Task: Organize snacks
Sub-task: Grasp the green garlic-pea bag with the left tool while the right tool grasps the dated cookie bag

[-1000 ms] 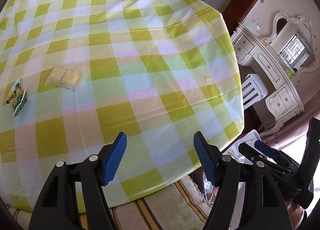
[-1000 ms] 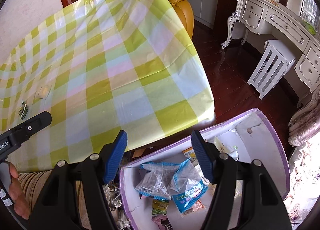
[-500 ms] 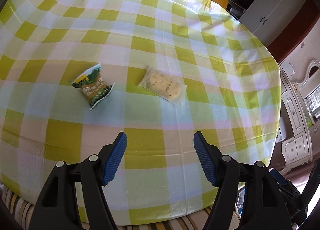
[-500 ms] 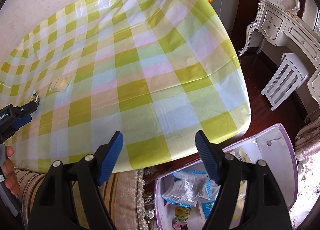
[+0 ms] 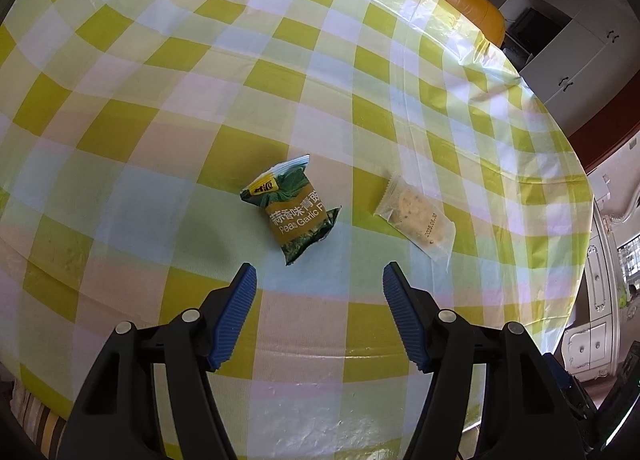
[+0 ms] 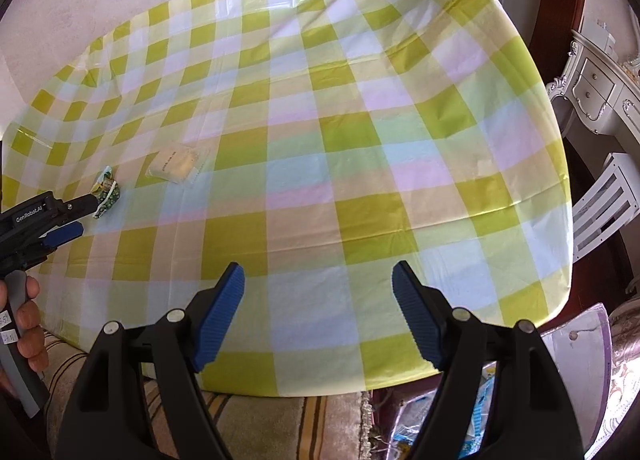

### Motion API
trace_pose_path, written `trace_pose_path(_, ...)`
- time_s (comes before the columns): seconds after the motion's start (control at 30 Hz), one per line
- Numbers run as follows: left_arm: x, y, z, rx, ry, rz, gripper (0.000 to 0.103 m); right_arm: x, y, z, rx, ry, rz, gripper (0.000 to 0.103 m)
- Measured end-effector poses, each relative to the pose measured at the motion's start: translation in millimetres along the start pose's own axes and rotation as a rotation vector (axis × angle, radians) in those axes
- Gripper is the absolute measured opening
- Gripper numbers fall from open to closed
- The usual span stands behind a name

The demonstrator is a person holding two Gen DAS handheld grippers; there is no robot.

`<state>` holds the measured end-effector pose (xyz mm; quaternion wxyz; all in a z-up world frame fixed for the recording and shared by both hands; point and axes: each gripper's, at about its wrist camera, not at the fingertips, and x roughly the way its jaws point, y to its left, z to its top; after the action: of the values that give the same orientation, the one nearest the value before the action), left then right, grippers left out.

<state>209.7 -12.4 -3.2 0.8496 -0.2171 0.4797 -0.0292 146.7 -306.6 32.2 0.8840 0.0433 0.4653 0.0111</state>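
The left gripper [image 5: 319,274] hangs just short of the green pea packet [image 5: 294,209], jaws parted wider than the packet and nothing between them; they have just been closing a little. The packet lies flat on the checked tablecloth [image 5: 160,100], near the table's front edge, with a clear cookie sachet [image 5: 418,216] just beside it on the right, not touching.

The right gripper [image 6: 318,286] hovers over bare cloth well apart from both snacks, jaws spread wide and empty, having just been opening.

That pea packet looks light, puffy and crinkly: a foil pillow that should slide on this slick plastic cover. My pick would be across the middle of its body, pinching gently so the contents don't crush. The sachet looks flatter and harder to lift, and its cookie is probably brittle.

Readable print: "Peas Garlic F" with Chinese characters above it on the packet. The sachet carries a date stamp beginning 2025. "GenRobot.AI" runs along the left tool's body.
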Motion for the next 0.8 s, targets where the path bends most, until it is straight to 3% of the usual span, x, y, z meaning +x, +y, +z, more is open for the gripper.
trace_pose_path(0.57, 35, -4, 31, 0.051, 0.005, 0.027, 0.051, 27, 67, 34, -0.153, -0.017, 0.061, 0.077)
trace_pose_path(0.8, 40, -13, 30, 0.165, -0.016, 0.093, 0.042, 47, 89, 51, -0.194, -0.019, 0.071, 0.077)
